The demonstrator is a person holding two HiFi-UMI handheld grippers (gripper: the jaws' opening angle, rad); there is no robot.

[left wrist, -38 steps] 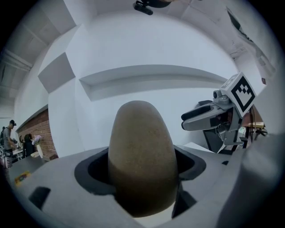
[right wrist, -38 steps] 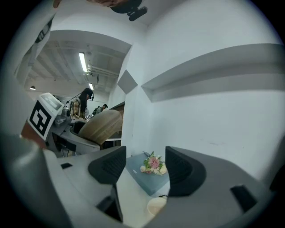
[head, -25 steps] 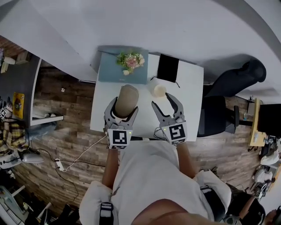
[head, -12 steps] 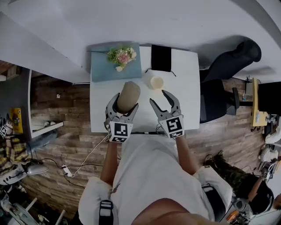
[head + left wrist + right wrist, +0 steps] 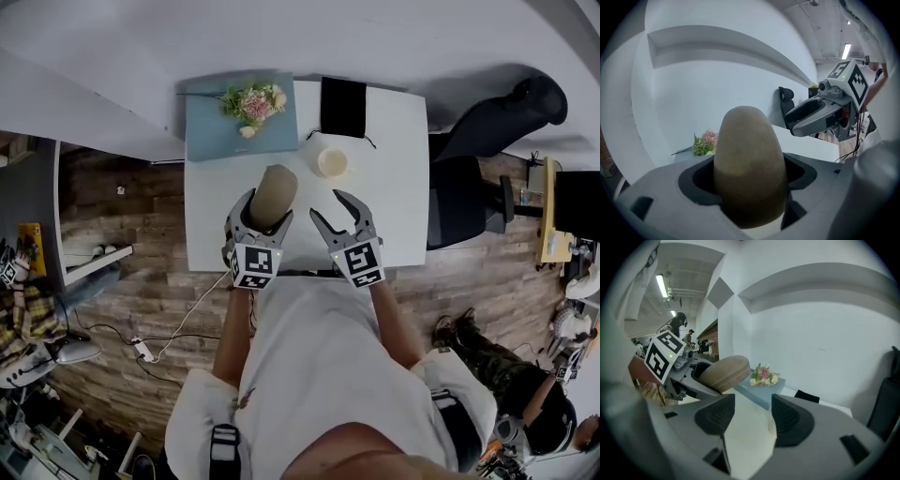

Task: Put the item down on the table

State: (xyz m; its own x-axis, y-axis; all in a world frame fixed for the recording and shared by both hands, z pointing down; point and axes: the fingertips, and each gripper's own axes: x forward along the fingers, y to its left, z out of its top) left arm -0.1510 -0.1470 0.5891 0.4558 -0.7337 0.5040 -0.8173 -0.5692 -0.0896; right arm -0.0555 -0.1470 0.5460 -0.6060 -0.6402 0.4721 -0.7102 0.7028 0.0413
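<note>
We hold the tan egg-shaped item [image 5: 273, 190] in our left hand-held gripper [image 5: 267, 207]. Its jaws are clamped on the item's lower part from both sides, and its rounded end sticks out past the fingertips. In the left gripper view the item [image 5: 749, 164] fills the gap between the two dark pads. It is over the near middle of the white table [image 5: 403, 206]. In the right gripper view it [image 5: 725, 372] appears tilted and lifted clear of the tabletop.

Our right hand-held gripper [image 5: 328, 206] hangs just beside the item, to its right, without touching it. Its jaws are closing with nothing between them; only bare tabletop shows through the gap [image 5: 751, 416].

Beyond the item, at the table's far edge, lie a blue-grey board [image 5: 211, 131] with a small bunch of flowers [image 5: 251, 100] on it and a black pouch [image 5: 342, 106]. A small pale round cup [image 5: 332, 162] stands in front of the pouch, near the right hand-held gripper's fingertips.
</note>
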